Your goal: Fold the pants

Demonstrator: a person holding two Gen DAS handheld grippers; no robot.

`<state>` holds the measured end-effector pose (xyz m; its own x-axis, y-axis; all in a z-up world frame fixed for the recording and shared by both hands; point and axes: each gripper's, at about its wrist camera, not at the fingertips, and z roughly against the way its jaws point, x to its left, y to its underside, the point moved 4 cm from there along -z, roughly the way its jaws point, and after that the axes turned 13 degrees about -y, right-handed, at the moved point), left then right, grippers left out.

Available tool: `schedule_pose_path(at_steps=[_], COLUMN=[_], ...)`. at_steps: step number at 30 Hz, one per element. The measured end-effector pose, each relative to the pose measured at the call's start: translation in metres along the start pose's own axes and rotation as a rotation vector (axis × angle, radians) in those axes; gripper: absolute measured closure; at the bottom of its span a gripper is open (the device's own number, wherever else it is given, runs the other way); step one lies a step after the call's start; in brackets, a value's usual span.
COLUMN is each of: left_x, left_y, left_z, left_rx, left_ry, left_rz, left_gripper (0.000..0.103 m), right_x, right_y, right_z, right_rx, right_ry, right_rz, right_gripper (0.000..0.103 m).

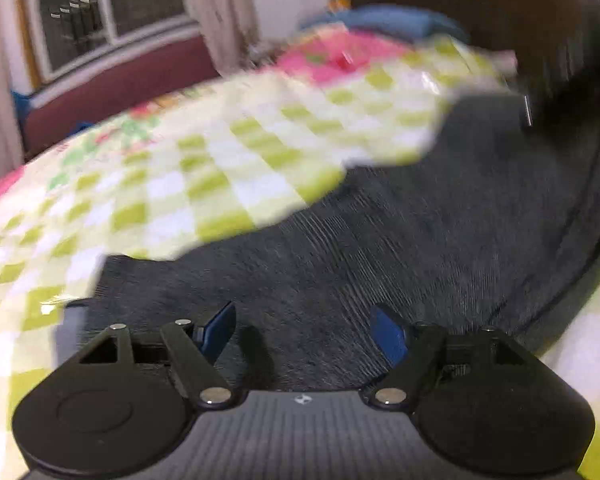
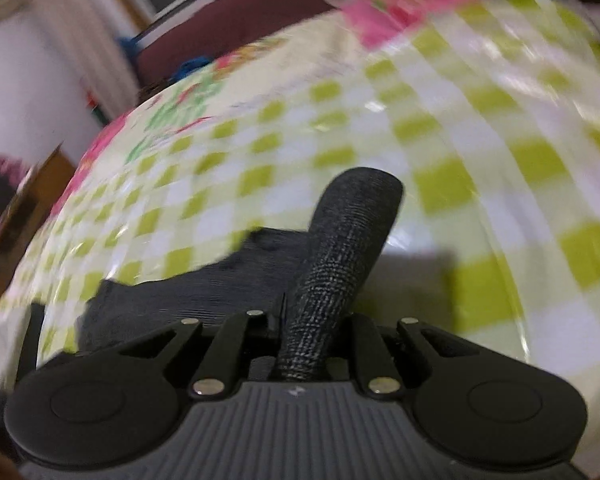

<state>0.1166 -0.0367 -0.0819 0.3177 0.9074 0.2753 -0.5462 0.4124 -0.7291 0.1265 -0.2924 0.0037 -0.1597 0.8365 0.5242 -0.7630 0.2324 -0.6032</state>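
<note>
Here, my right claw (image 2: 312,320) is clenched on a bunched fold of the dark grey pants (image 1: 420,220) — they spread across the green-checked tablecloth (image 1: 160,184), running away to the right of my released left claw (image 1: 304,330), which hovers directly over them.

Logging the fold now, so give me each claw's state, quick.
Left claw: open, empty, over the dark pants.
Right claw: closed on a bunched fold of the dark pants, above the checkered cloth.
</note>
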Motion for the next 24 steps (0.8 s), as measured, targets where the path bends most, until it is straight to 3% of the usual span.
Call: schedule_pose_path(at_steps=[7, 12, 18, 24], left_x=[0.014, 0.048, 0.088, 0.098], left_y=[0.009, 0.020, 0.045, 0.056], left_z=[0.016, 0.038, 0.052, 0.060], left_rx=[-0.044, -0.071, -0.035, -0.037], left_ry=[0.059, 0.054, 0.054, 0.047], left_rz=[0.057, 0.124, 0.232, 0.239], left_gripper=[0.016, 0.016, 0.016, 0.016], right_x=[0.107, 0.165, 0.197, 0.213], right_y=[-0.014, -0.004, 0.014, 0.030], right_z=[-0.035, -0.106, -0.175, -0.197], right_rx=[0.065, 0.172, 0.258, 0.278], right_ry=[-0.088, -0.111, -0.081, -0.003], right_rz=[0.172, 0.221, 0.162, 0.169], right_gripper=[0.090, 0.090, 0.089, 0.085])
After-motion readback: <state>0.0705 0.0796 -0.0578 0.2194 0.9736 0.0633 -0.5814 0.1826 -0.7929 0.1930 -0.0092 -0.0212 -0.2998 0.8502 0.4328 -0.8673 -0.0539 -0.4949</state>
